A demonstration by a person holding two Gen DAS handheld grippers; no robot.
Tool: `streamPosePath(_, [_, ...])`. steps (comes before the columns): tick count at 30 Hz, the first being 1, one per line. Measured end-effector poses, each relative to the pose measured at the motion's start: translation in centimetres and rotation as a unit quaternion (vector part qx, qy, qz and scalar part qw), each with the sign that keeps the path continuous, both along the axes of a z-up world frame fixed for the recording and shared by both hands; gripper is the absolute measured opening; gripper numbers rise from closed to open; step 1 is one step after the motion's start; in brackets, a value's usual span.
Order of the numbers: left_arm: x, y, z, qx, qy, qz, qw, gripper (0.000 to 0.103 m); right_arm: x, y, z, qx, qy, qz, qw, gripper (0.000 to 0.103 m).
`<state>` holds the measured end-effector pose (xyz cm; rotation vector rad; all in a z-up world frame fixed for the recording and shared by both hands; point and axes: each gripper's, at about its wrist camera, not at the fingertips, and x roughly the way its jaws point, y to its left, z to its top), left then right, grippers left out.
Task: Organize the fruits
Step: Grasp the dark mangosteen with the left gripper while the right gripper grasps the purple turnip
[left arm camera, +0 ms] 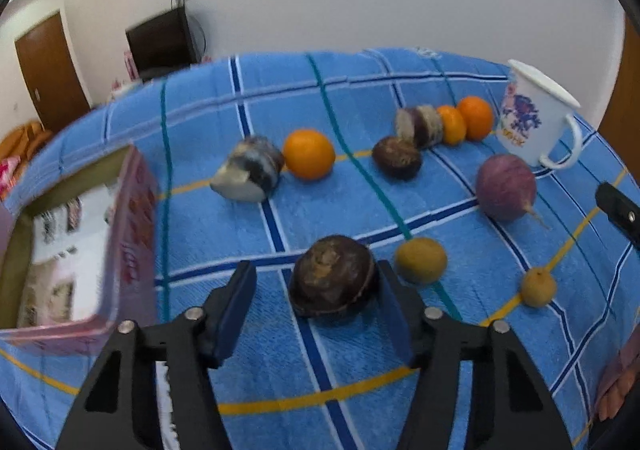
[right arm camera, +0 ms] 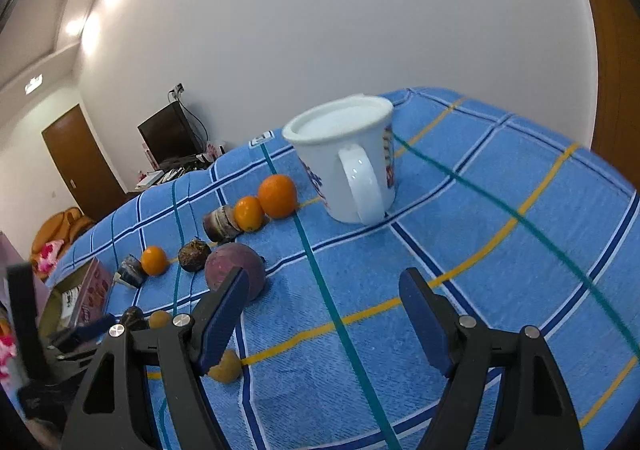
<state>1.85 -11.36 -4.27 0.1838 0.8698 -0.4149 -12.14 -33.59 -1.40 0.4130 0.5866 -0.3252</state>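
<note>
A dark brown round fruit [left arm camera: 334, 278] lies on the blue checked cloth [left arm camera: 280, 370] between the fingers of my left gripper [left arm camera: 316, 268]. The right pad is at its side and the left pad stands clear of it, so the gripper is open. Behind it lie two small tan fruits [left arm camera: 420, 260], a purple round fruit [left arm camera: 505, 185], oranges [left arm camera: 309, 153], another dark fruit [left arm camera: 396, 157] and cut pieces [left arm camera: 248, 169]. My right gripper [right arm camera: 324, 276] hangs open over bare cloth, with the purple fruit [right arm camera: 236, 270] just behind its left finger and a tan fruit [right arm camera: 229, 368] under it.
A white printed mug [right arm camera: 348, 161] stands upright behind the right gripper, next to two oranges [right arm camera: 277, 190]. An open pink box [left arm camera: 80, 234] lies at the cloth's left edge. A dark screen and a brown door are in the room beyond.
</note>
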Motion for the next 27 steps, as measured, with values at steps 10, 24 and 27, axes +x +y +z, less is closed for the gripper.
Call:
streamPosePath(10, [-0.1,0.6,0.3,-0.041,-0.001,0.005,0.9991,0.043,0.7,0.6,-0.3,-0.012,0.012,0.008,1.000,0.079])
streamPosePath(24, [-1.1,7.4,5.8,-0.063,-0.107,0.041,0.9914,0.043,7.2,5.0,1.0,-0.042,0.063,0.094,0.993,0.079])
streamPosePath(27, [-0.2,10.2,5.9,-0.051,-0.112,0.056,0.9908,0.043,10.0,5.4,-0.7,-0.041,0.113,0.095,0.988,0.079])
